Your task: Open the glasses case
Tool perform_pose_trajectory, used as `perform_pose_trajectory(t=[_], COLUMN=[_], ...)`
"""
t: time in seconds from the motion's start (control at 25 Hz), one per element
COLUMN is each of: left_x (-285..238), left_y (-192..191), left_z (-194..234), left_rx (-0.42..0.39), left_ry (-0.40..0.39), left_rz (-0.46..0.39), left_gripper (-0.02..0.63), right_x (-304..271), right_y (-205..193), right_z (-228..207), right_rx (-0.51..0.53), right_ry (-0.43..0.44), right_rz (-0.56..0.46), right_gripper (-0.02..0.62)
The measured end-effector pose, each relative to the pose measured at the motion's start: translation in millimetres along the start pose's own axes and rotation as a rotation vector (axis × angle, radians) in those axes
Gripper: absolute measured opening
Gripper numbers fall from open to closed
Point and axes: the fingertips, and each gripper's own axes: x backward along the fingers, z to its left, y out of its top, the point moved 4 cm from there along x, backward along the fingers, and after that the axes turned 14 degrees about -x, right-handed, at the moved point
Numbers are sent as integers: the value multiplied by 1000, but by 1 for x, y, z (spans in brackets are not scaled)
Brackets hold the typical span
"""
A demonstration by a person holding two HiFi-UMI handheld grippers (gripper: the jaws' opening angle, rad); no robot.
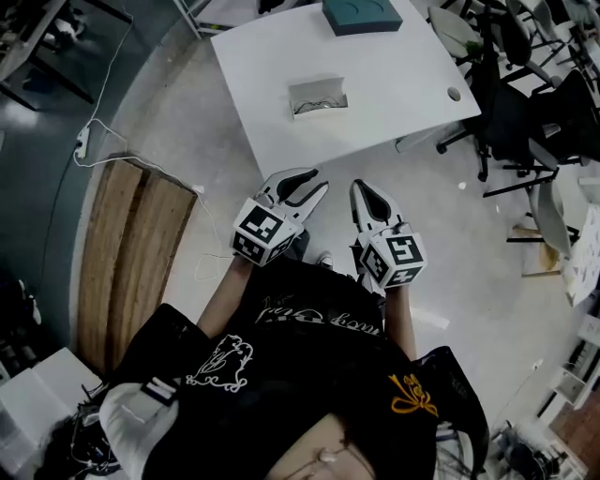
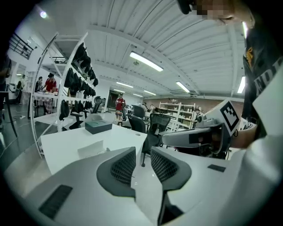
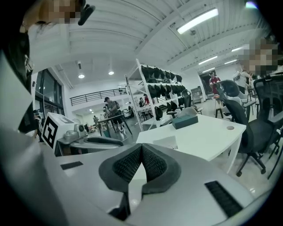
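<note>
Item: glasses case (image 1: 319,97). Pale grey, rectangular, low and flat, with a darker band along its near edge and a thin curved line inside that band. Whether its lid is raised cannot be told from here. It lies alone on the near half of the white table (image 1: 394,84), ahead of both sets of jaws and well apart from them. Nothing touches it. In the left gripper view the case (image 2: 93,150) shows left of the jaw gap. In the right gripper view the case (image 3: 166,142) sits just above and to the right of the jaw tips.

Left gripper (image 1: 317,186): held off the table, close to the person's body, pointing toward the table edge. Its jaws stand apart by a narrow gap, and only floor is seen through it (image 2: 142,152).

Right gripper (image 1: 361,185): beside the left, also off the table. Its jaws are closed tip to tip with nothing between them (image 3: 141,148).

Dark teal box (image 1: 361,14): beyond the case, at the table's far edge.

Black office chairs (image 1: 525,103): right of the right jaws, past the table's corner.

Wooden boards (image 1: 131,253): on the floor, left of the left jaws.
</note>
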Motion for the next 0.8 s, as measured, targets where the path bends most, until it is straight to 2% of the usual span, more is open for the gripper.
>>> perform_pose_trajectory(t=[0.36, 0.8], left_x=[32, 64], left_y=[0, 15], left_z=[-71, -131], left_rx=[31, 49], left_ry=[88, 148], left_rz=[6, -68], left_gripper=[40, 25], right_x=[65, 124], right_y=[-22, -38], right_z=[14, 26], right_rx=[27, -27], right_ry=[90, 223], right_rz=[-17, -48], right_gripper=[5, 11])
